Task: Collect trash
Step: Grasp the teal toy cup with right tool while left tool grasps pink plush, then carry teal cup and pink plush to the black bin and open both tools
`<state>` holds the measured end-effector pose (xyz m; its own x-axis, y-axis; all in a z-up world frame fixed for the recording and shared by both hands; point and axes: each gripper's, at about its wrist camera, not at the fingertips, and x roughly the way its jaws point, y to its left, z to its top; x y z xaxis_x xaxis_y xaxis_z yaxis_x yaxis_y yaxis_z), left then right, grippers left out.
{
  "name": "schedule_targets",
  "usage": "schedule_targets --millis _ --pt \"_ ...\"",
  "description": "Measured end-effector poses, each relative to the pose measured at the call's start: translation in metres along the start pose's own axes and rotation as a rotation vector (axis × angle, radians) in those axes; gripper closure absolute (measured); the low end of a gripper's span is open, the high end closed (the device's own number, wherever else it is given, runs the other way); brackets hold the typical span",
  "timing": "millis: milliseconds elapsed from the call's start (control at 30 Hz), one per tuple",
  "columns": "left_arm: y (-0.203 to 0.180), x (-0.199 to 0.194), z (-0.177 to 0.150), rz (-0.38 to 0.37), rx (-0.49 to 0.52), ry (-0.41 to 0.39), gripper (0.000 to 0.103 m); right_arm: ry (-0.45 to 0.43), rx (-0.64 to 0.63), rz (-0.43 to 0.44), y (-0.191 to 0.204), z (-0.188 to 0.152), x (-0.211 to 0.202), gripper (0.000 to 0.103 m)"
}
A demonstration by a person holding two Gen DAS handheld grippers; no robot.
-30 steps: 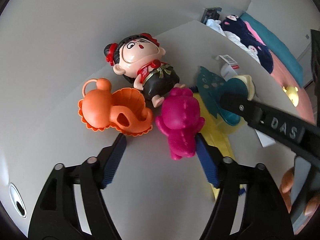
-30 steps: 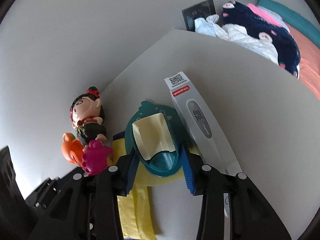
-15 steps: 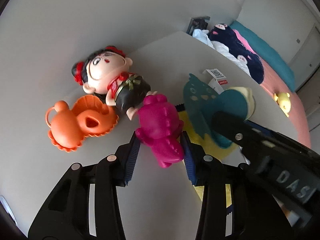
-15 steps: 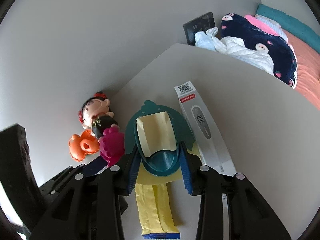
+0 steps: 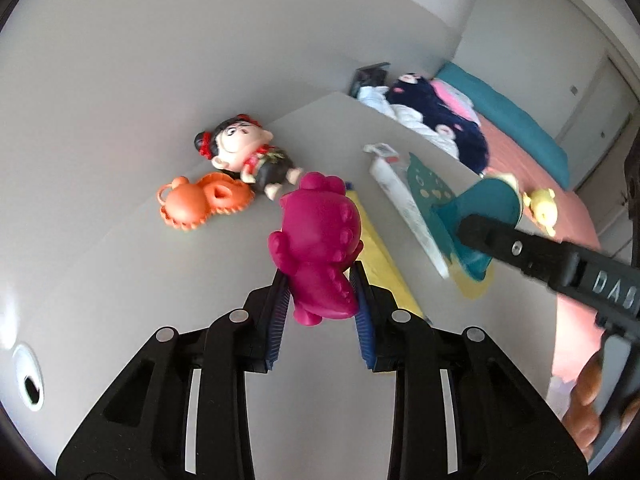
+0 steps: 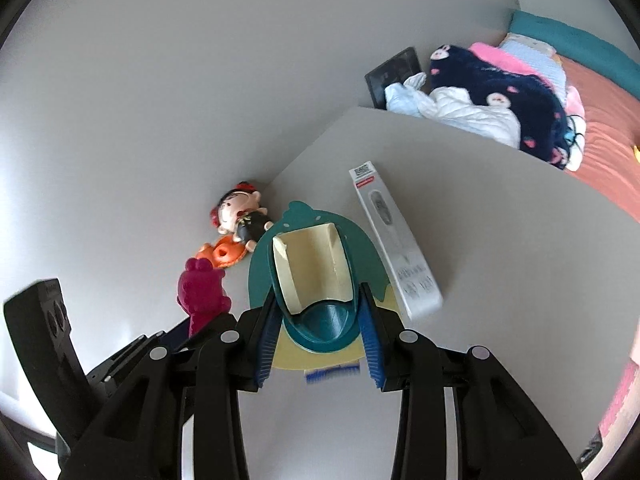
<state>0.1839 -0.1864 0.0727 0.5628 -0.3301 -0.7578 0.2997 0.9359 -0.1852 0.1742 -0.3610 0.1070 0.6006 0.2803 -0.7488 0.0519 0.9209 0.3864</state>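
My left gripper [image 5: 320, 280] is shut on a magenta dinosaur toy [image 5: 318, 240] and holds it above the grey table [image 5: 160, 280]. My right gripper [image 6: 318, 312] is shut on a teal dinosaur-shaped dustpan [image 6: 316, 276] with a cream scoop, lifted off the table. The dustpan also shows in the left wrist view [image 5: 476, 216]. A yellow wrapper [image 5: 380, 252] lies on the table below both grippers. Its blue end shows under the dustpan [image 6: 332, 374]. The magenta toy shows at the left of the right wrist view [image 6: 202, 292].
A doll with black hair [image 5: 244, 152] and an orange shell toy [image 5: 200, 202] lie by the wall. A white thermometer box [image 6: 390, 240] lies right of the dustpan. A bed with clothes [image 6: 500, 96] lies beyond the table edge.
My left gripper closed on the magenta toy and lifted it off the table. My right gripper rose with the dustpan, uncovering the yellow wrapper.
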Motion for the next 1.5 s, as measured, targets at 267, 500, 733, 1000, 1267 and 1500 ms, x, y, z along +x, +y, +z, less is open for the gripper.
schedule_targets --millis 267,500,733,1000,1267,1500 --pt "-0.074 -0.046 -0.05 -0.038 0.105 -0.02 0.073 -0.09 0.045 -0.043 -0.033 -0.041 -0.103 0.064" --pt "-0.151 -0.065 -0.102 -0.115 0.205 0.001 0.073 -0.127 0.122 -0.113 -0.089 -0.095 -0.175 0.064" --pt "-0.233 -0.072 -0.142 -0.196 0.294 0.045 0.073 -0.141 0.223 -0.214 -0.158 -0.157 -0.232 0.064" --pt "-0.33 -0.065 -0.197 -0.289 0.427 0.128 0.073 -0.136 0.345 -0.327 -0.235 -0.232 -0.282 0.064" --pt "-0.409 -0.053 -0.256 -0.368 0.564 0.228 0.073 -0.124 0.489 -0.414 -0.311 -0.308 -0.322 0.064" --pt "-0.455 -0.036 -0.311 -0.4 0.646 0.335 0.073 -0.094 0.597 -0.462 -0.362 -0.359 -0.336 0.064"
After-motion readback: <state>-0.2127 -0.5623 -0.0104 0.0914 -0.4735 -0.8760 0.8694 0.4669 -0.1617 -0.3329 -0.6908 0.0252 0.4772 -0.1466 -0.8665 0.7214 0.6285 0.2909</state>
